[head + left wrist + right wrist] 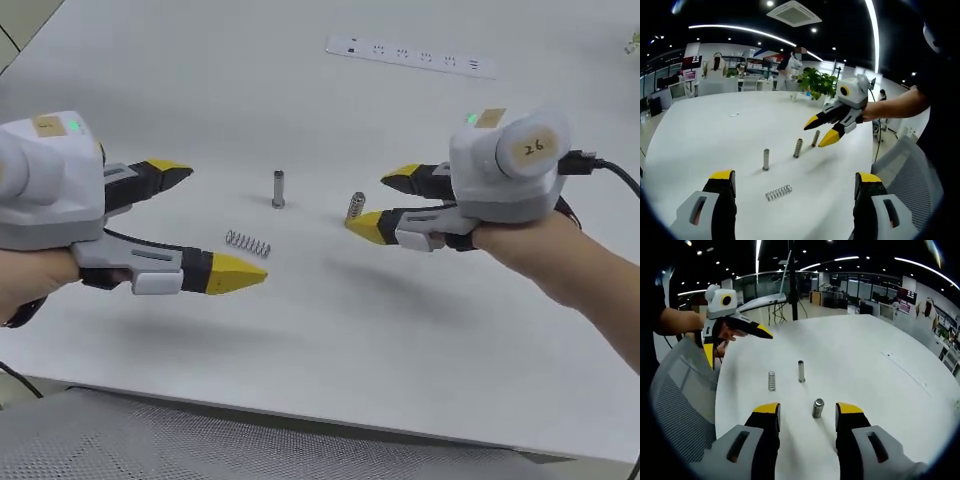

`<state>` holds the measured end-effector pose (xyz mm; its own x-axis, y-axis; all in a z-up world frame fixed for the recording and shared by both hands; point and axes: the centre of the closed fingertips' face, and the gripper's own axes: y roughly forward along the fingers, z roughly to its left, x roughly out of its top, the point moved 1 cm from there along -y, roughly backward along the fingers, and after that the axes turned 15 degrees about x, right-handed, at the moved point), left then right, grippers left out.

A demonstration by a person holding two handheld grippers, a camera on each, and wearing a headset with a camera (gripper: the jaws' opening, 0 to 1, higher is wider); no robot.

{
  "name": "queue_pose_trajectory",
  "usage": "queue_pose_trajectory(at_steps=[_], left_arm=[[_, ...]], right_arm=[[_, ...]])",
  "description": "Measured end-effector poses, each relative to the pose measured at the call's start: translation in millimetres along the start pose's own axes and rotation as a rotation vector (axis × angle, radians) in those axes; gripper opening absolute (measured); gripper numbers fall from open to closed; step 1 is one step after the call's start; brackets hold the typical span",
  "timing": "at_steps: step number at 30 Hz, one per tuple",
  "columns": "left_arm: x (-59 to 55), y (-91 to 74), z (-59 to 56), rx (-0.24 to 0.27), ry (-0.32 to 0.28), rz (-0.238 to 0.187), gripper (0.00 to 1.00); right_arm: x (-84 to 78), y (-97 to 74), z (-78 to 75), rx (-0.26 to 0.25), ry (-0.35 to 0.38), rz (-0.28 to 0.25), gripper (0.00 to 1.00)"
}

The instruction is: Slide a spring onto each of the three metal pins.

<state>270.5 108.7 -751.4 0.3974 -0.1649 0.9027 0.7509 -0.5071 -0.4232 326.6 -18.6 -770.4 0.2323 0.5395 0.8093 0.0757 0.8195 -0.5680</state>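
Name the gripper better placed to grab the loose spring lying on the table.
Left. The loose spring lies just ahead of the left gripper, between its open jaws. The right gripper is farther off, at a pin already carrying a spring.

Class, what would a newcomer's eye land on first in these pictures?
Two yellow-tipped grippers, the left gripper and right gripper, face each other over a white table, both open. Between them stand a bare metal pin and a spring-covered pin, with a loose spring lying flat nearby.

bright overhead light, fisheye-warped edges
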Motion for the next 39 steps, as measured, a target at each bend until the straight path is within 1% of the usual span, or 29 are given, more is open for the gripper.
queue_pose_trajectory(at_steps=[3, 6, 15, 26, 35, 39], left_arm=[[-1.1, -0.5, -0.1, 0.001, -0.001, 0.002, 0.96], [-1.1, -1.4, 0.0, 0.003, -0.006, -0.001, 0.96], [-2.1, -1.9, 0.3, 0.005, -0.006, 0.0, 0.96], [-3.0, -2.9, -0.8, 0.004, -0.011, -0.001, 0.96], [-6.2, -3.7, -2.8, -0.004, -0.011, 0.007, 0.96], [-7.2, -5.2, -2.5, -0.004, -0.012, 0.009, 0.96]], right_arm=[[-0.7, -2.0, 1.3, 0.0, 0.012, -0.012, 0.43], [-0.9, -3.7, 3.3, -0.002, 0.007, -0.011, 0.43], [1.6, -10.7, 11.2, -0.006, 0.008, -0.046, 0.42], [-2.3, -10.0, 24.9, 0.009, 0.024, -0.069, 0.42], [-7.3, -7.7, 31.2, 0.019, 0.04, -0.074, 0.41], [-10.6, -5.3, 34.2, 0.025, 0.046, -0.069, 0.4]])
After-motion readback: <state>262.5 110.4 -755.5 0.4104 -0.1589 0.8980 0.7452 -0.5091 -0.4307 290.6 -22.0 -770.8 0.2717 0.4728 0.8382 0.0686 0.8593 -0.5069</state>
